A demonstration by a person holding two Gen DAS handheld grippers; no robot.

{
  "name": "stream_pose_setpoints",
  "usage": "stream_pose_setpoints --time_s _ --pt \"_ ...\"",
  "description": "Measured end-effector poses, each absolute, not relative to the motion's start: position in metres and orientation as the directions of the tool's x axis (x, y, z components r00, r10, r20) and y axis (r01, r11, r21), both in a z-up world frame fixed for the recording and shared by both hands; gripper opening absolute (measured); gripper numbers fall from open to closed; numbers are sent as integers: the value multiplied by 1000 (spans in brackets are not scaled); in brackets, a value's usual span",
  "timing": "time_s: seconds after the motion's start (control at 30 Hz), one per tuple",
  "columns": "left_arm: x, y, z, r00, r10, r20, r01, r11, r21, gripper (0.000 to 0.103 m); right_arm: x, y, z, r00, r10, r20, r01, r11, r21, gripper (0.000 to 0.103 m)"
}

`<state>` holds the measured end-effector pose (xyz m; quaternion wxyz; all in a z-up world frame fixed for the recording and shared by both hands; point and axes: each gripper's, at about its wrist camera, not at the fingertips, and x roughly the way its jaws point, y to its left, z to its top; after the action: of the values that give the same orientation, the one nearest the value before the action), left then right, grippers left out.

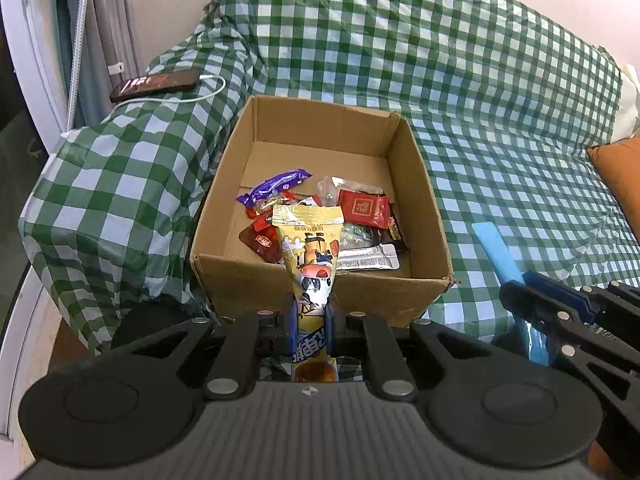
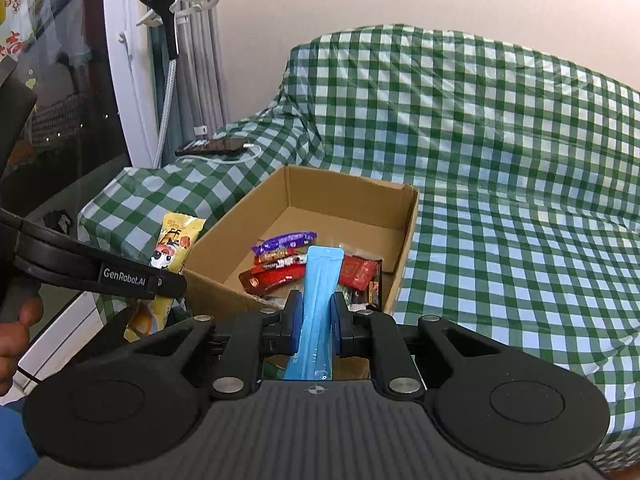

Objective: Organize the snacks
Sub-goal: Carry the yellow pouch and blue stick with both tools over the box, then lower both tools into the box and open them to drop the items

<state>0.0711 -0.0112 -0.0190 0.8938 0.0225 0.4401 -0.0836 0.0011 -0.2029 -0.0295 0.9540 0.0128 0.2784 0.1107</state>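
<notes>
An open cardboard box [image 1: 424,196] [image 2: 410,216] sits on a sofa covered in green checked cloth and holds several snack packets. My left gripper [image 1: 312,312] is shut on a yellow cartoon snack packet [image 1: 310,248] [image 2: 176,248], held upright just in front of the box's near wall. My right gripper [image 2: 316,316] [image 1: 532,300] is shut on a long light-blue packet [image 2: 318,300] [image 1: 498,254], held upright to the right of the left gripper, near the box's front right corner. In the box lie a purple bar [image 1: 276,186] [image 2: 286,240], red packets [image 1: 362,208] [image 2: 356,272] and a silver packet [image 1: 368,258].
A phone [image 1: 156,84] [image 2: 212,146] on a white charging cable lies on the sofa arm at the left. An orange cushion [image 1: 620,176] lies at the right. A glass door and curtain stand to the left, and a person's hand [image 2: 16,336] grips the left tool.
</notes>
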Motion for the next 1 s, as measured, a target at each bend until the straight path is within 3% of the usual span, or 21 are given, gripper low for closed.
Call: stream_pose_setpoints --time_s 1.0 --pt "268 -13 -64 522 -103 -847 151 988 -28 14 202 -212 -60 753 229 -617 -188 973 132 17"
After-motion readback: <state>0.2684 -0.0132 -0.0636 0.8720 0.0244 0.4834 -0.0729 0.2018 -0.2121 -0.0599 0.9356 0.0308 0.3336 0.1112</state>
